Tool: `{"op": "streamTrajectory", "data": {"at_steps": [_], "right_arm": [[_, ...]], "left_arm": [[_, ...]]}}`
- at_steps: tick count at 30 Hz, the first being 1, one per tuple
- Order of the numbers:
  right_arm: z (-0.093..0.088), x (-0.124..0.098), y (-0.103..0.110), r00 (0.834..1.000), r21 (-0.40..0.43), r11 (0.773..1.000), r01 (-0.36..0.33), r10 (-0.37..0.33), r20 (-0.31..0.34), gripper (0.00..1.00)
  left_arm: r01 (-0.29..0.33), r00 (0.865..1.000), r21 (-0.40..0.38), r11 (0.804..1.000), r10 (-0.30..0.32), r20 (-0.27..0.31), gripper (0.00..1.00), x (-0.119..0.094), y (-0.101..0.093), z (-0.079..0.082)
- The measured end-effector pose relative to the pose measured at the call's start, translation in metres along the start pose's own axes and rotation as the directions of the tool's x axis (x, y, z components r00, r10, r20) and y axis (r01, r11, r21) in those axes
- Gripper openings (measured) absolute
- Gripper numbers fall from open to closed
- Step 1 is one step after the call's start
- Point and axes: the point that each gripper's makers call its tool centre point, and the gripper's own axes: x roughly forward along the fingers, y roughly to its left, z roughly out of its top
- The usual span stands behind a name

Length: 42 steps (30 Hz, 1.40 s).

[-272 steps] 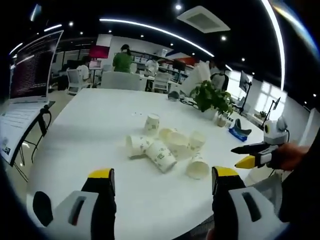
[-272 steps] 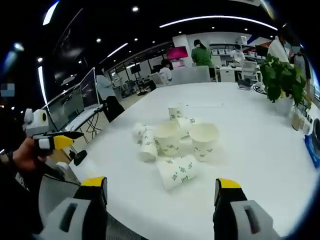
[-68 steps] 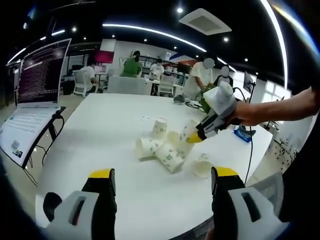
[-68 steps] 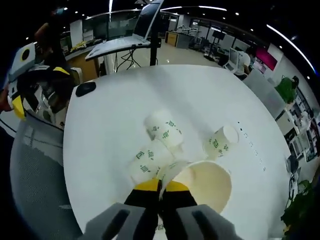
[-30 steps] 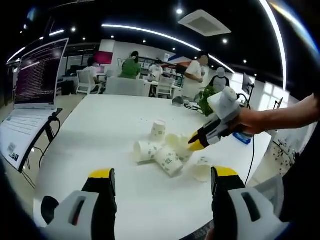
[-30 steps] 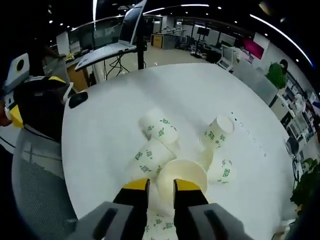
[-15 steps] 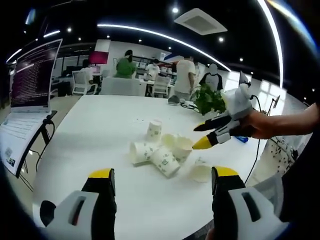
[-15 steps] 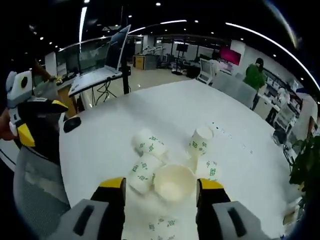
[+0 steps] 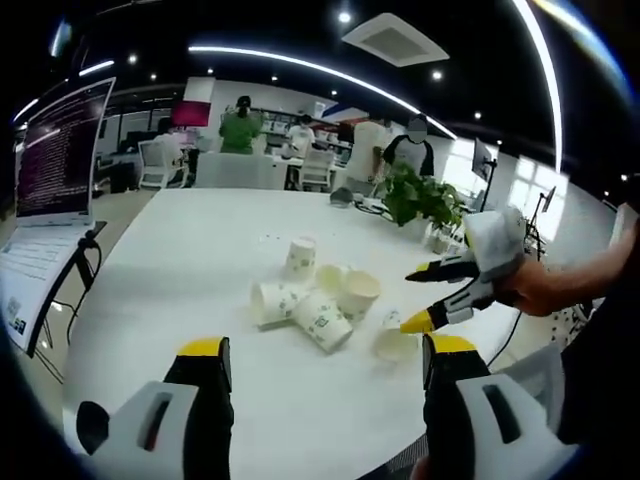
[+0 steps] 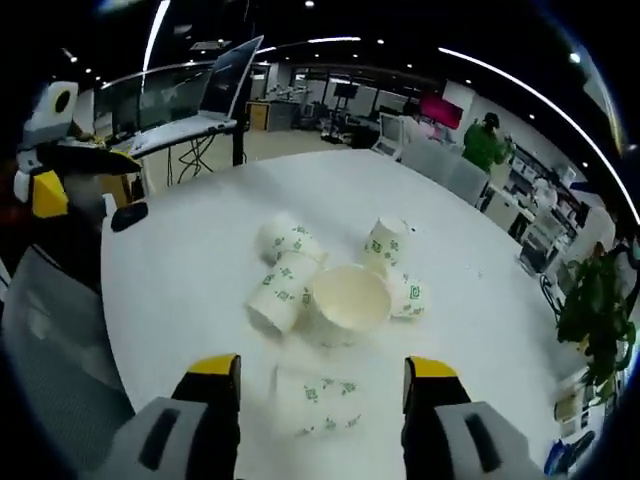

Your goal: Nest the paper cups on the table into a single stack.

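- The white paper cups with green printed marks [image 10: 330, 305] lie in a loose cluster near the middle of the round white table [image 10: 190, 275]. None is nested in a single stack yet.
- In the right gripper view, one upright open-mouthed cup [image 10: 349, 298] stands at the centre of the cluster. Two cups on their sides [image 10: 280, 270] touch it on the left. Another tipped cup [image 10: 385, 243] sits just beyond it, and one more [image 10: 408, 297] rests against its right side.
- A lone cup on its side [image 10: 316, 400] lies nearest, between the jaws of the right gripper [image 10: 325, 385], apart from the cluster.
- The right gripper's yellow-tipped jaws stand wide apart and grasp nothing. In the left gripper view it [image 9: 435, 297] hovers above the right edge of the group.
- The left gripper [image 9: 325, 362] is also spread wide and empty, held back over the near table edge.
- Risk: thin cup walls may crush if the jaws clamp hard across a side rather than on the rim.
- Risk: the sideways cups can roll. A nudge from a descending jaw could send one toward the table edge.
- Risk: reaching for the lone cup may knock the upright one over, since it stands just beyond.
- Risk: cups pressed together off-axis may jam or buckle instead of seating.
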Motion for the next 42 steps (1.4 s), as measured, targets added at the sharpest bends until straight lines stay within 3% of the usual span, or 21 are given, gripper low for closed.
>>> {"op": "streamTrajectory", "data": {"at_steps": [3, 9, 20, 35, 37, 39, 42], "right_arm": [[-0.021, 0.001, 0.006, 0.998, 0.032, 0.999, 0.034, -0.032, -0.054, 0.64], [-0.03, 0.01, 0.007, 0.995, 0.049, 0.995, 0.082, -0.079, -0.06, 0.61], [-0.037, 0.025, -0.001, 0.979, -0.08, 0.982, 0.174, -0.181, -0.095, 0.54], [-0.029, 0.022, -0.035, 0.975, -0.102, 0.973, 0.205, -0.212, -0.069, 0.22], [-0.029, 0.02, -0.042, 0.973, -0.089, 0.973, 0.211, -0.218, -0.072, 0.15], [-0.031, 0.018, -0.046, 0.975, -0.06, 0.978, 0.2, -0.205, -0.085, 0.0], [-0.042, 0.019, -0.051, 0.974, -0.037, 0.982, 0.185, -0.189, -0.122, 0.0]], "left_arm": [[0.001, 1.0, 0.005, 1.0, -0.001, -0.005, 0.76, -0.001, 0.0, -0.002], [-0.002, 1.0, -0.003, 1.0, 0.002, -0.008, 0.76, -0.003, 0.0, -0.004], [-0.017, 1.0, -0.005, 1.0, 0.017, -0.012, 0.76, -0.009, 0.002, -0.007], [-0.028, 0.999, -0.008, 1.0, 0.028, -0.017, 0.75, -0.012, 0.004, -0.008], [-0.025, 1.0, -0.006, 1.0, 0.025, -0.018, 0.75, -0.011, 0.003, -0.008], [-0.023, 1.0, -0.005, 1.0, 0.023, -0.017, 0.75, -0.01, 0.002, -0.007], [-0.02, 1.0, -0.003, 1.0, 0.02, -0.017, 0.75, -0.009, 0.0, -0.007]]}}
